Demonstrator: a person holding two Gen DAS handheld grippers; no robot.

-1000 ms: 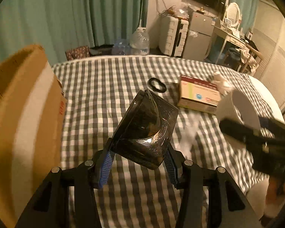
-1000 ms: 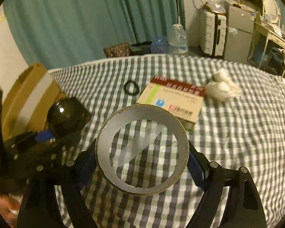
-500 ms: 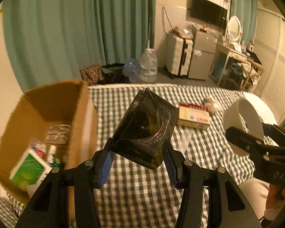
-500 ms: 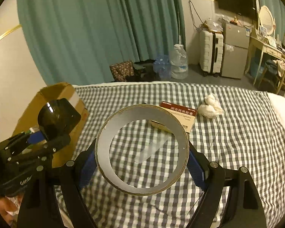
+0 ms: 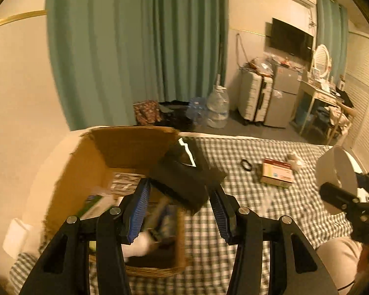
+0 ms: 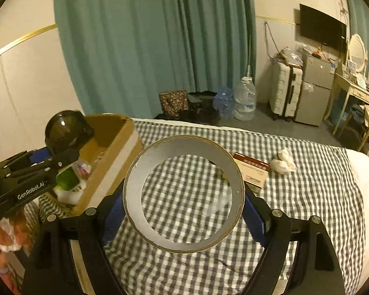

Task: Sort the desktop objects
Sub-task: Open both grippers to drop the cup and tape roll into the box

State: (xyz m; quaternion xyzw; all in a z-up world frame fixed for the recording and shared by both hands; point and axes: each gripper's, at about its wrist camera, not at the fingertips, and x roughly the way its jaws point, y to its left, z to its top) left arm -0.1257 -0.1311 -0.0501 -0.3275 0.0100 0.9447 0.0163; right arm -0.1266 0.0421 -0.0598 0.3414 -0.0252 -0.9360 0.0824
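The bed [image 6: 307,196] wears a soft cloth of gray and white squares. Left of the right claw [image 6: 183,209] sits a brown cardboard box [image 5: 125,152], open on top, with packets and bottles inside. The right claw pinches a big round tape roll [image 6: 184,194] by its sides. The roll is a paper ring, gray inside, and its hole faces the camera. The left claw [image 5: 179,196] holds a dark, shiny plastic cup [image 5: 184,172] over the box. Its blue pads [image 5: 140,209] look spread a little past the cup, so I cannot tell if they grip it. Ahead of the right claw lie a flat red and white carton [image 6: 253,172], a crumpled white tissue [image 6: 283,162], and a small black ring [image 5: 246,164].
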